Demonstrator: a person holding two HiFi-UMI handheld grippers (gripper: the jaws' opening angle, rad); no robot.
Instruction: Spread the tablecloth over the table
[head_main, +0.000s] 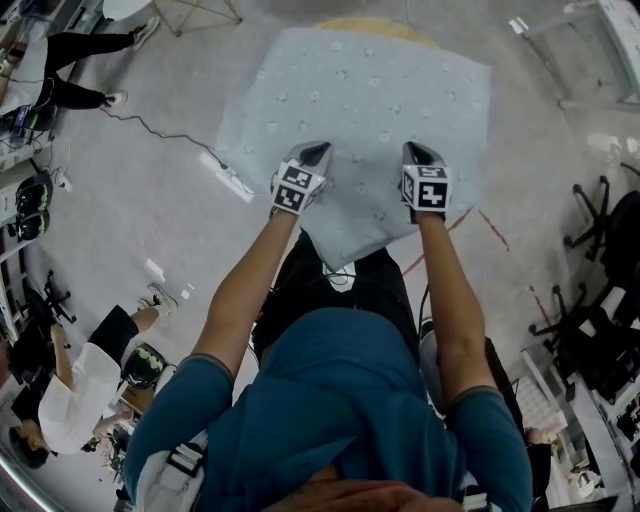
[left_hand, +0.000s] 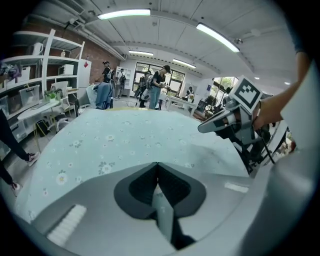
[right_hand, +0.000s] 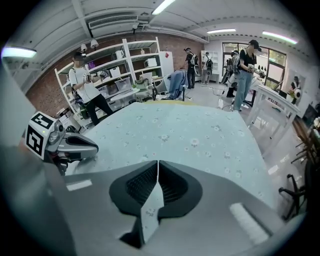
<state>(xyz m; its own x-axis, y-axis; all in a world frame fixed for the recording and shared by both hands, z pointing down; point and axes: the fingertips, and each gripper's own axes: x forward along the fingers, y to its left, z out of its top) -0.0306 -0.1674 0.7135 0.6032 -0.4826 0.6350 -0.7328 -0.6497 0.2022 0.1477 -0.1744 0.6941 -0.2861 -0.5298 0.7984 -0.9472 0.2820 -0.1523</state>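
A pale blue tablecloth (head_main: 360, 110) with small white flowers lies spread over the table, and only a strip of the wooden top (head_main: 372, 26) shows at the far edge. My left gripper (head_main: 318, 153) is shut on the cloth's near edge, and a fold of fabric (left_hand: 161, 206) runs between its jaws. My right gripper (head_main: 420, 152) is shut on the same edge, pinching a fold (right_hand: 149, 210). In the left gripper view the right gripper (left_hand: 231, 119) hovers over the cloth (left_hand: 115, 140). The right gripper view has the left gripper (right_hand: 60, 142) beside the cloth (right_hand: 185, 130).
A white power strip and cable (head_main: 225, 175) lie on the floor left of the table. Office chairs (head_main: 600, 215) stand at the right, a seated person (head_main: 80, 380) at the lower left. Shelving (right_hand: 125, 70) and several standing people (left_hand: 157, 87) fill the room beyond.
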